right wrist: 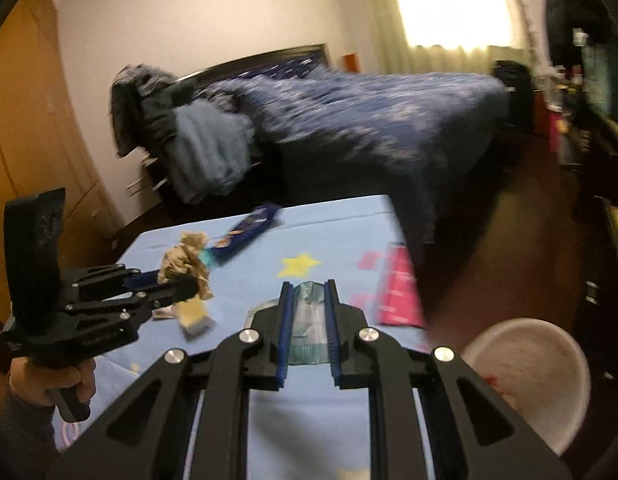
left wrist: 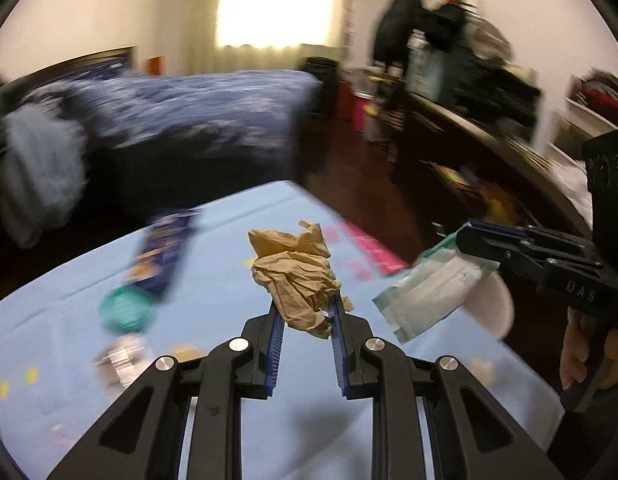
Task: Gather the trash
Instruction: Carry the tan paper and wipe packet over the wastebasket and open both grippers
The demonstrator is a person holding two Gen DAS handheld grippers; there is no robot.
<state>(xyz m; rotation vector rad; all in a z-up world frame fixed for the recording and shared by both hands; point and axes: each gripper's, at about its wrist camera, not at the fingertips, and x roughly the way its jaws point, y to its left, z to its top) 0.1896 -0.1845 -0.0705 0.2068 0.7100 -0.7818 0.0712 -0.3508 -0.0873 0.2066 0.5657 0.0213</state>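
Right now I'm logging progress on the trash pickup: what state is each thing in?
left gripper: shut on crumpled brown paper, lifted
right gripper: shut on teal plastic packet, lifted
white bin: open, beside the table
blue snack wrapper: lying on blue tablecloth

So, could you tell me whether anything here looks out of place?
Litter is strewn over the blue tablecloth: a dark blue wrapper and a teal lid. Nothing looks spilled, though blur hides detail.

blue-clothed table point(left wrist: 229, 420) bears blue snack pack point(left wrist: 167, 250), teal lid point(left wrist: 123, 310)
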